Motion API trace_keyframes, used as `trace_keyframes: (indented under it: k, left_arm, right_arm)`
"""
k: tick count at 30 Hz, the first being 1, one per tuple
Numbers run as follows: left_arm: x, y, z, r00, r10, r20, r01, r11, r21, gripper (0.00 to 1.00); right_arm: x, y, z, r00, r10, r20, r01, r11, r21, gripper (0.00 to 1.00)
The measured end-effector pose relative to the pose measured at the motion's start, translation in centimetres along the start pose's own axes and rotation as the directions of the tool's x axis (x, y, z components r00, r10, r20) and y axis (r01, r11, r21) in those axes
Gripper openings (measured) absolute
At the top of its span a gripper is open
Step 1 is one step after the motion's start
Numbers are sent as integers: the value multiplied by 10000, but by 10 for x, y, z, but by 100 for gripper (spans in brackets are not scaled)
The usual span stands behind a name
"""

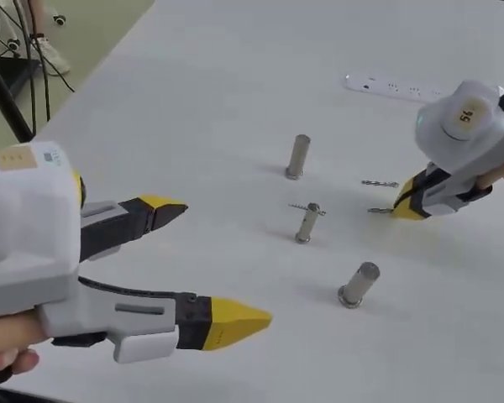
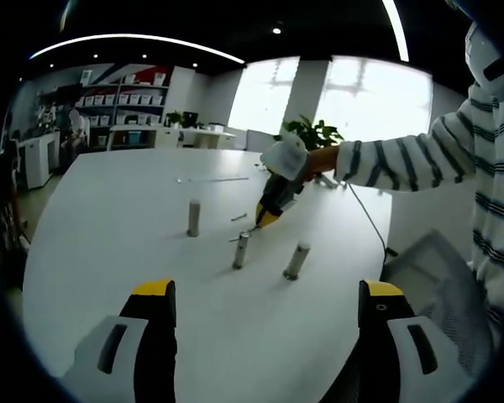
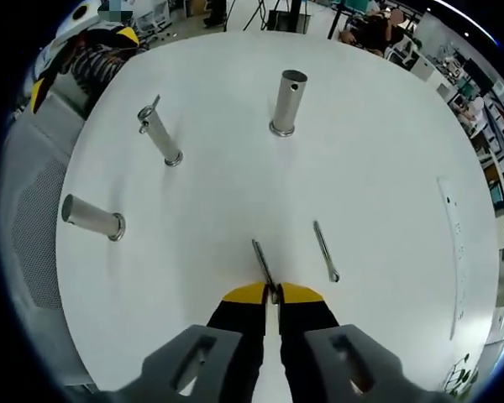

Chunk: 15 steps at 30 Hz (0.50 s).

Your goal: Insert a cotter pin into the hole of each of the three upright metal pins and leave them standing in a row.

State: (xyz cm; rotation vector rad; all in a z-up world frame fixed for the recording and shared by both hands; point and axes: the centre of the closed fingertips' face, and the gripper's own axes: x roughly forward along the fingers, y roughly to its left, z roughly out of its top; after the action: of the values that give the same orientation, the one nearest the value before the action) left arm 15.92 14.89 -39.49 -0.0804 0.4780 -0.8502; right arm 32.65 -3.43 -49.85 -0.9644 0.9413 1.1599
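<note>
Right gripper (image 3: 273, 295), lower centre, pinches a cotter pin (image 3: 261, 262) on the desk (image 3: 386, 168); left gripper (image 2: 265, 290) stands apart.

We find bright, even light on the white desk (image 1: 235, 75). The metal pin (image 1: 358, 284) nearest the desk's near edge casts a faint, soft shadow to its left. In the head view the left gripper (image 1: 227, 262) is soft close to the lens. In the left gripper view the windows (image 2: 353, 92) are blown out and a ceiling strip (image 2: 134, 38) bows into an arc. In the right gripper view the cotter pin (image 3: 265, 270) nipped by the right gripper (image 3: 275, 294) is sharp; the desk's edge bends strongly.
</note>
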Motion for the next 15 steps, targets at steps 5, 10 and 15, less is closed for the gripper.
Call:
trace_keyframes:
  k: [5, 10, 15]
  left_arm:
    - [5, -6, -5, 9987, -355, -368, 363, 9991, 223, 88]
    - [5, -6, -2, 9984, -378, -415, 392, 9987, 336, 88]
    - [5, -6, -2, 9983, -356, -467, 375, 9985, 410, 88]
  right_arm:
    - [0, 2, 0, 9997, 247, 68, -244, 9988, -422, 0]
    - [-1, 2, 1, 9993, 382, 37, -380, 9983, -442, 0]
    - [-1, 3, 1, 9995, 323, -46, -325, 9977, -592, 0]
